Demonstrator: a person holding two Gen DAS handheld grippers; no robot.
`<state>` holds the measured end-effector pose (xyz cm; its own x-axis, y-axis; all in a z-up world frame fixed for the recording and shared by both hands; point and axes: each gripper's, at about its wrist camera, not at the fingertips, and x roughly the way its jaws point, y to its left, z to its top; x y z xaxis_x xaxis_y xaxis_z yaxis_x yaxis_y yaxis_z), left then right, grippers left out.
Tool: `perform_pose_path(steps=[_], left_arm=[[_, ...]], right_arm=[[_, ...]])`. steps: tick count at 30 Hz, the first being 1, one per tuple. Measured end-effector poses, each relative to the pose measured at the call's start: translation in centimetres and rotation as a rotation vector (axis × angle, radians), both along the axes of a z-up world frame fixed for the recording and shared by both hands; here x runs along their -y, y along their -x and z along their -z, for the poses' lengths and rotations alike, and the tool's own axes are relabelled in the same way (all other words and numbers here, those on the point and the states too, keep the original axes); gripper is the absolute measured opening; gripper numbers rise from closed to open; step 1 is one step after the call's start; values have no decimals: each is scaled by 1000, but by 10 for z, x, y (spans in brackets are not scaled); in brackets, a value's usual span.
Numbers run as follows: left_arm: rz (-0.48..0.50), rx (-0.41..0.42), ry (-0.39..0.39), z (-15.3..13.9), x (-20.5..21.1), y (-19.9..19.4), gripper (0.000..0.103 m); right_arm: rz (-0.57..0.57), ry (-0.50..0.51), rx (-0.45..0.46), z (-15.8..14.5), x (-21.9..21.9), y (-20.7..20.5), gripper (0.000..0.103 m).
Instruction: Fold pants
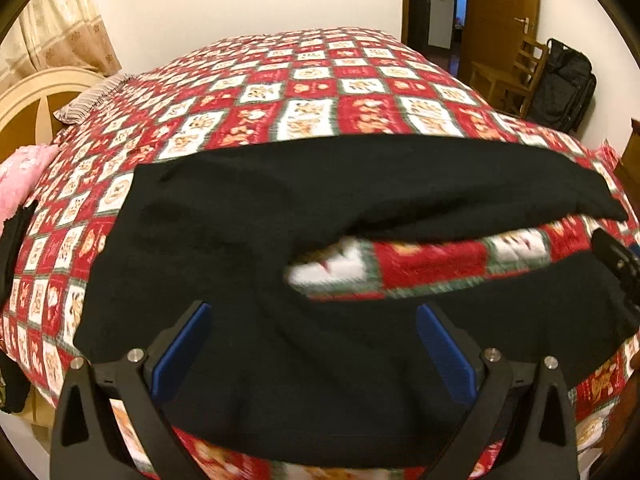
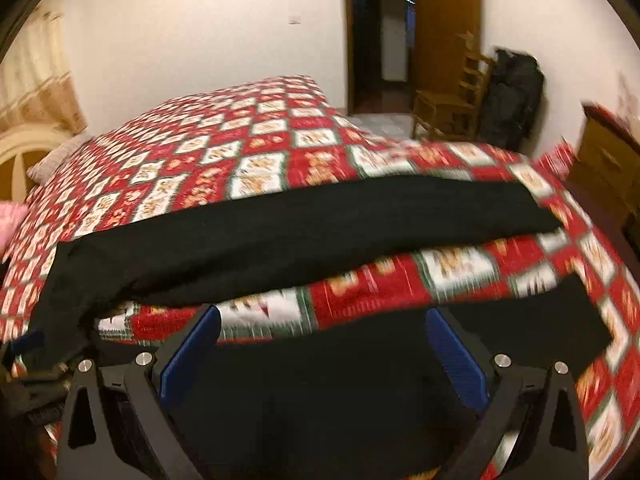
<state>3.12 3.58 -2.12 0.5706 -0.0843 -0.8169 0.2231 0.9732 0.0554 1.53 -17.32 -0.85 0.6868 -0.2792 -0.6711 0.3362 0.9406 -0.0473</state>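
Black pants (image 1: 248,216) lie spread on the red and white checked bedspread (image 1: 320,80), waist to the left, both legs running right with a gap of bedspread between them. My left gripper (image 1: 314,312) is open above the near leg close to the crotch, its blue pads (image 1: 184,348) wide apart and empty. In the right wrist view the pants (image 2: 304,224) show the same split. My right gripper (image 2: 322,316) is open over the near leg (image 2: 320,392), blue pads (image 2: 456,360) wide apart, holding nothing. The right gripper's body shows at the left view's right edge (image 1: 618,268).
A cream headboard (image 1: 36,96), striped pillow (image 1: 88,100) and pink pillow (image 1: 20,180) are at the left. A wooden chair (image 1: 512,76), black bag (image 1: 564,84) and open doorway (image 1: 440,4) are at the far right. A wooden dresser (image 2: 608,168) stands right of the bed.
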Motion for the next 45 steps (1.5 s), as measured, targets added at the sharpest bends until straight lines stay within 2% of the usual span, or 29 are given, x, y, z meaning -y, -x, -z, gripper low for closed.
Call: perform_pose_path(steps=[4,7,9,11,13,20,24,25,29,32,34,37,39,42,45], left_arm=[[-68,-2,59,-10,-33,-40,103],[-121,-1,54,-10,-51,-74,103],[-136,-12,38,-4,-56,-90,103],[-147,-27,27,5,-61,-106,103],[-152,-47,30,13,-64,-119,103],[-185,-101,54,43,-71,-144,103],[-199,-146,65,61,-73,-149,103],[-195,-133,57,61,-71,-148,103],[-202,-117,51,62,-70,-147,103],[-215,-113,59,63,-71,-149,103],[-205,-105,59,64,-71,-147,103],[-167,-141,79,61,-77,-144,103],[-181,-159,144,51,-91,-138,103],[-243,-137,252,34,-115,-132,103],[-272,-107,292,11,-126,-132,103]], right_arm=[[-155,-8,-31,-4,2,-53,102],[-269,-3,-81,3,-3,-100,100],[-347,-7,-117,9,-8,-133,93],[-424,2,-168,20,-15,-165,74],[-486,-5,-208,31,-20,-191,64],[-559,13,-308,70,-22,-235,64],[-599,21,-291,77,-20,-235,62],[-619,27,-290,77,-21,-234,57],[-661,55,-305,74,-28,-231,19],[-664,91,-309,72,-32,-227,7],[-664,92,-295,66,-35,-221,6],[-685,121,-237,47,-43,-197,6],[-700,134,-205,36,-47,-179,5],[-728,175,-156,25,-56,-146,5],[-769,185,-126,26,-68,-111,5]])
